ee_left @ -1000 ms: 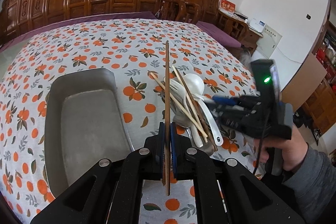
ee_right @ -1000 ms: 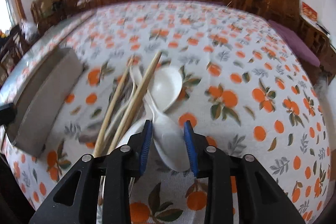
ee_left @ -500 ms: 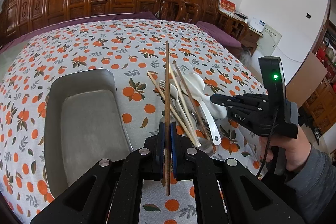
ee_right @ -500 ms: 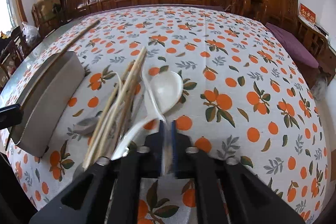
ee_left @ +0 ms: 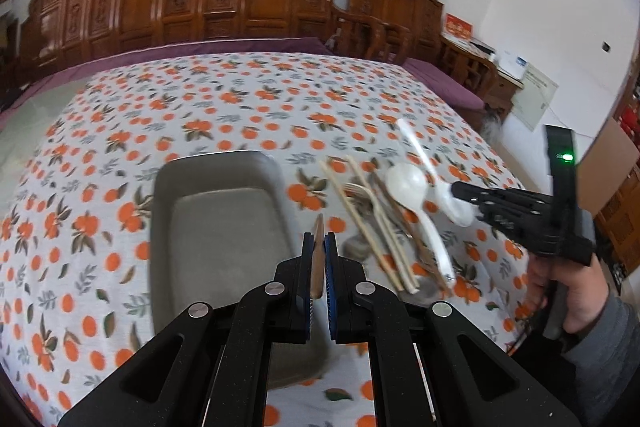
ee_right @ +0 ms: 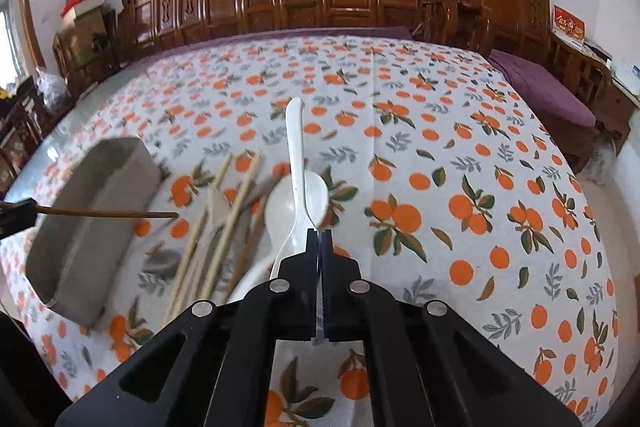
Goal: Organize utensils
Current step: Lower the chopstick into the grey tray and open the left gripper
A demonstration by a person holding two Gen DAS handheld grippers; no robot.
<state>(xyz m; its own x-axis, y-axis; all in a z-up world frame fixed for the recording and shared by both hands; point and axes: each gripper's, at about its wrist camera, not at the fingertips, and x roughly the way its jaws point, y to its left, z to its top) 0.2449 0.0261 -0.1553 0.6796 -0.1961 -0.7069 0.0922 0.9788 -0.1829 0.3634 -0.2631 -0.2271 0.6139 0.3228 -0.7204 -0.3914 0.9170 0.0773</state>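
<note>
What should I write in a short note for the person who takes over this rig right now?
Left gripper: jaws shut on a dark chopstick, held above the tablecloth beside the tray.
Right gripper: jaws shut on a white spoon, gripped at the bowl end, lifted off the pile.
Tray: nothing in it yet.
On the tablecloth, right of the tray: pale chopsticks, a fork, a second white spoon.
Left to do: put both held pieces in the tray, then the pile.

The right gripper (ee_right: 319, 239) was clamped on a white spoon (ee_right: 295, 163), its handle pointing away. Left of the spoon lay pale chopsticks (ee_right: 224, 223); farther left sat a grey tray (ee_right: 92, 211), a dark chopstick (ee_right: 108, 214) hovering over it.
</note>
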